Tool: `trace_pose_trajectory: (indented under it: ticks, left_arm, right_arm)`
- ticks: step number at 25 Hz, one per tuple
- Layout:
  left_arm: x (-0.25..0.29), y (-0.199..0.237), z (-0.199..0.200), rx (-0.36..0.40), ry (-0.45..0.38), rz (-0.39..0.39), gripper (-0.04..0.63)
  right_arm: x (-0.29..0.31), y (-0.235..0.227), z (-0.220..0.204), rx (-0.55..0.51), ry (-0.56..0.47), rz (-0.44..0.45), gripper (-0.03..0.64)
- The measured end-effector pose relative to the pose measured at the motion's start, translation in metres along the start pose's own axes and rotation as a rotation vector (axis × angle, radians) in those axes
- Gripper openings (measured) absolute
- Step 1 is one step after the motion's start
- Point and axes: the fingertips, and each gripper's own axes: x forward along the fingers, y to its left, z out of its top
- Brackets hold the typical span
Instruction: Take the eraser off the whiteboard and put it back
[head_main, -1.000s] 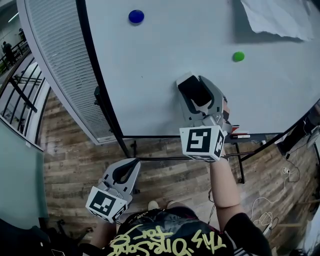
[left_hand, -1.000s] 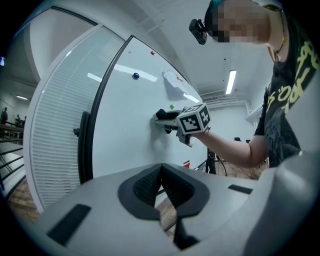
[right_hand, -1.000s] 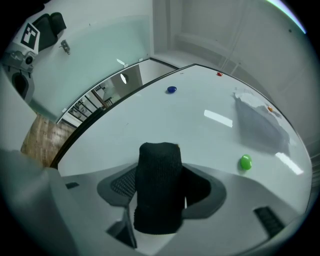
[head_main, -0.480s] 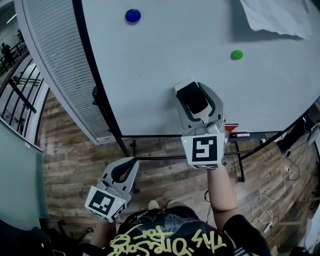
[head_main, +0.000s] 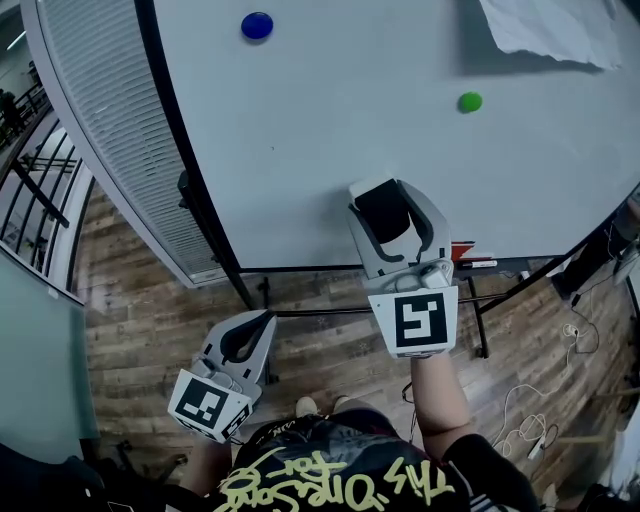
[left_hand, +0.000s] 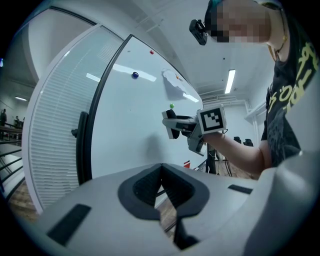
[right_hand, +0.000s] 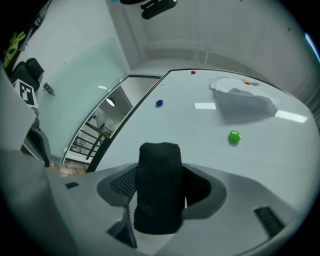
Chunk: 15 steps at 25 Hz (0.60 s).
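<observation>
Whiteboard fills the upper field, with wood floor below it. Eraser, black felt side showing, sits clamped between the jaws of the right gripper, low on the board just above its bottom edge. Whether the felt touches the board cannot be told. In the right gripper view the eraser stands upright between the pads.

Green magnet is up and right of the eraser, well apart. Blue magnet is near the top left. A crumpled paper sheet hangs at the top right. Markers lie on the ledge beside the right gripper.

Left gripper hangs low over the floor, away from the board, jaws closed tip to tip on nothing. Slatted panel flanks the board's left edge.
</observation>
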Motion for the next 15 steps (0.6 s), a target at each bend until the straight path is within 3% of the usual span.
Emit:
trace_pose_trajectory:
  ticks: [9, 15]
  left_arm:
    - [0.002, 0.001, 0.003, 0.008, -0.008, -0.005, 0.008]
    - [0.002, 0.002, 0.004, 0.010, -0.011, -0.008, 0.008]
  right_arm:
    - [-0.023, 0.004, 0.010, 0.191, -0.031, -0.019, 0.261]
    - [-0.043, 0.008, 0.002, 0.215, 0.012, 0.012, 0.261]
